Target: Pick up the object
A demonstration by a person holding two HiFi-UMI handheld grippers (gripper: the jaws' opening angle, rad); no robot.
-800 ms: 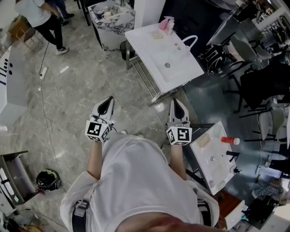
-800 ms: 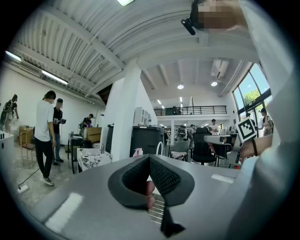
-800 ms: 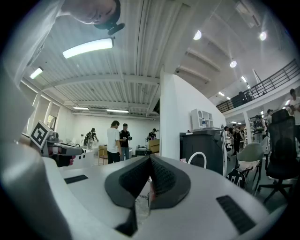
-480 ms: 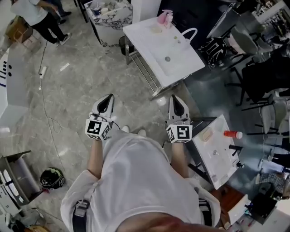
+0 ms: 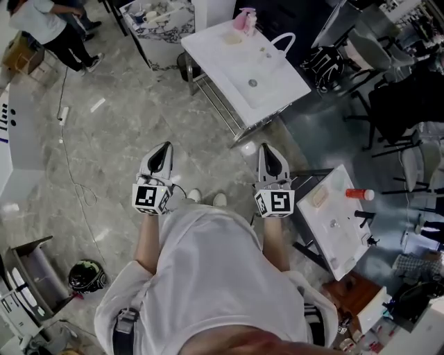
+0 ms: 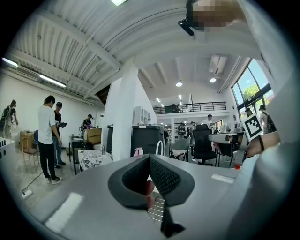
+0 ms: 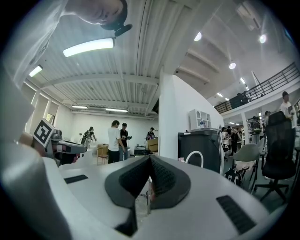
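Now you are holding left gripper [image 5: 164, 154] and right gripper [image 5: 269, 154] pressed together, empty. You are facing a sink [image 5: 229, 62].

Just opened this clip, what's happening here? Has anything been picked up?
A person stands on the grey floor holding the left gripper and the right gripper out in front, fingers closed together on both, nothing between them. Nothing is picked up yet. Ahead is a white sink unit with a pink bottle at its far corner; to the right, a second sink with a red-capped bottle.
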